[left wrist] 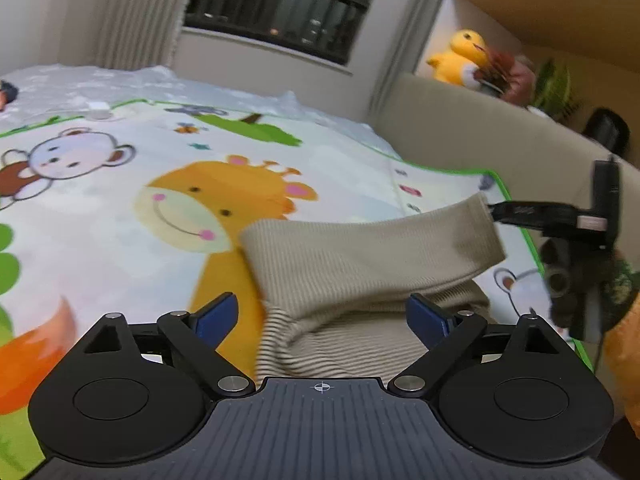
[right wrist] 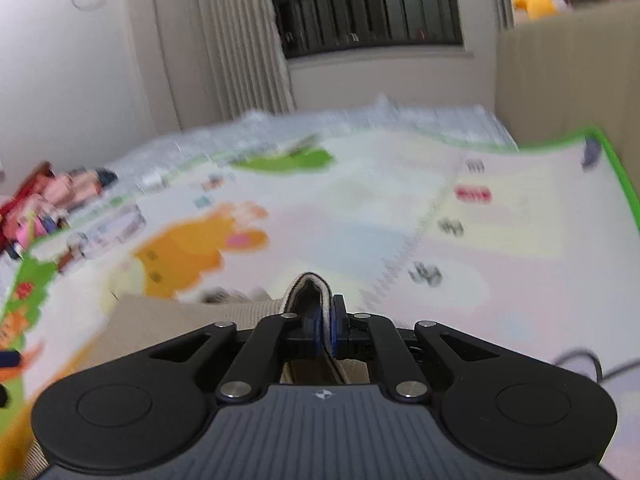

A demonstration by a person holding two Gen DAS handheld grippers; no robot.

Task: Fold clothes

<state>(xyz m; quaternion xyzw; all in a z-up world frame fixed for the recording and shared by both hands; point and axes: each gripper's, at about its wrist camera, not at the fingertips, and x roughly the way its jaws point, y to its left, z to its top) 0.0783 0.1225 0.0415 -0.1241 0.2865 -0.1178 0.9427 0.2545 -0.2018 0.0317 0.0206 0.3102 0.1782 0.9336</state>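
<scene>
While right gripper (right wrist: 325, 330) pinches sweater (left wrist: 360, 264) | left gripper (left wrist: 322, 316) agape | mat (left wrist: 120, 208) beneath

A: Left tongs (left wrist: 322, 316): black linkage arms, blue fingertip pads (left wrist: 218, 314), silver pivot screws. Two round black housings, left and right, flank a ribbed dark-grey body with a small white crosshair mark near its far edge.

B: Right tongs (right wrist: 324, 330): same build. Black arms, blue pads, silver screws, ribbed grey body, small white emblem. Seen at the right edge of the left wrist view, a black camera block sits on it, with a thin cable hanging; an orange sleeve (left wrist: 624, 360) sits beside it.
</scene>
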